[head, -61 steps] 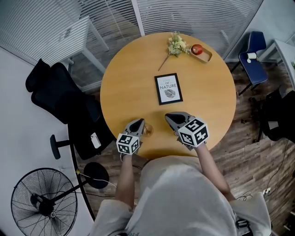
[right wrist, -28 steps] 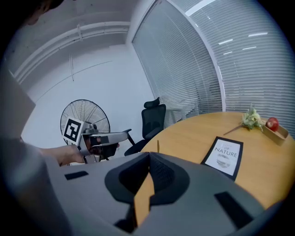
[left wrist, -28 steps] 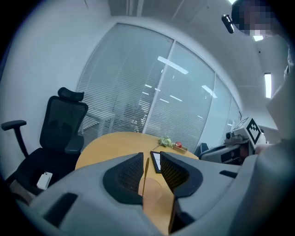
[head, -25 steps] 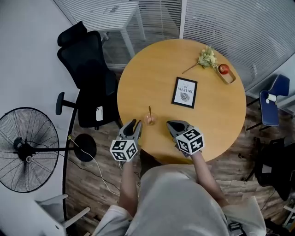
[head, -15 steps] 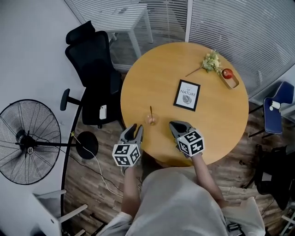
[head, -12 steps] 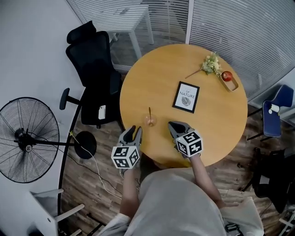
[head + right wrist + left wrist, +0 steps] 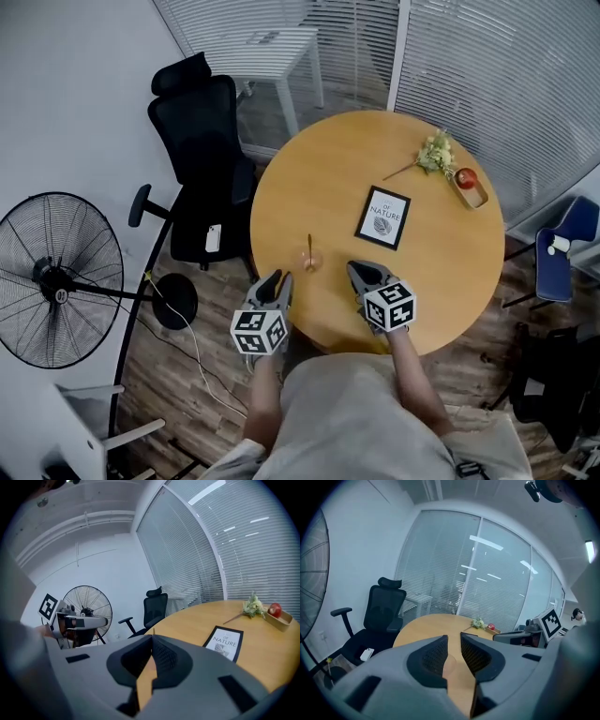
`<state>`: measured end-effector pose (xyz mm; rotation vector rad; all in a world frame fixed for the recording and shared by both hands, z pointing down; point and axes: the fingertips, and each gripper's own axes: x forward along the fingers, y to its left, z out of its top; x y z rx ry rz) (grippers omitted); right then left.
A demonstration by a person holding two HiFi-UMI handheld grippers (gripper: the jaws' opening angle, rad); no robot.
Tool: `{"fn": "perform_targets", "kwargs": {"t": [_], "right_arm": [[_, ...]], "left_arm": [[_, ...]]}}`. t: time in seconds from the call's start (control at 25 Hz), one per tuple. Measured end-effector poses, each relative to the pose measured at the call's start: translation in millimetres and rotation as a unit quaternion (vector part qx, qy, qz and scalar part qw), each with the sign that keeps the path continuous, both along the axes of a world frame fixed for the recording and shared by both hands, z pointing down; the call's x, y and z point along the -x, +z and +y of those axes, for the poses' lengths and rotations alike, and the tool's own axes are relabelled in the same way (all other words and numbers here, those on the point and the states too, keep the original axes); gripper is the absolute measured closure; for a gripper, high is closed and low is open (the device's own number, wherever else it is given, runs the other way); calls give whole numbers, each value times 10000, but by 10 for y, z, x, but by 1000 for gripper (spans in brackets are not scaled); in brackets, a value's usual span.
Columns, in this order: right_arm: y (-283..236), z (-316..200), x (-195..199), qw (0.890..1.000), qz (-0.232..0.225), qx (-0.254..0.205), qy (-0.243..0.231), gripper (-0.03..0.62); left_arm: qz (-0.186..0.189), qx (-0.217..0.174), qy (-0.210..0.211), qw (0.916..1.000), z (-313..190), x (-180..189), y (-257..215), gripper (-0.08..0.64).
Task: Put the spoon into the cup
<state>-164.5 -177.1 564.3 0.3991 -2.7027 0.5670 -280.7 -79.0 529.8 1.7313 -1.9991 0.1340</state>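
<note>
A small clear cup [image 7: 310, 261] stands near the table's front left edge, and the slim gold spoon [image 7: 309, 246] rises out of it. My left gripper [image 7: 277, 279] hangs just off the table edge, below and left of the cup, its jaws a narrow gap apart with nothing between them [image 7: 453, 638]. My right gripper [image 7: 360, 270] rests over the table to the right of the cup, jaw tips together and empty [image 7: 151, 638]. Neither gripper touches the cup.
On the round wooden table [image 7: 431, 272] lie a framed "Nature" print [image 7: 382, 217], a flower sprig [image 7: 436, 155] and a tray with an apple [image 7: 466, 178]. A black office chair [image 7: 202, 141] and a standing fan [image 7: 56, 281] are at the left.
My left gripper was at the cup 2.4 s ago; it has since drawn back off the table edge. The spoon stays upright in the cup. The head view has shifted.
</note>
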Motion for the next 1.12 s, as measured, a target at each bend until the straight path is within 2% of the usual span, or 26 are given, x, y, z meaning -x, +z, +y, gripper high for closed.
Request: {"fn": "perform_targets", "kwargs": {"t": [0.16,0.4,1.12], "right_arm": [[-14,-7,23,10000,1,14,-43,596],[48,5,20,9999,59,32,-100,595],[66,64,84,9997,90,27,-222,595]], "left_arm": [[30,-28,-37,10000,-10,35,-32,515],[68,-24,-116,9999,17,54,11,550],[159,-153,-163,9996,72,132,-14,552]]}}
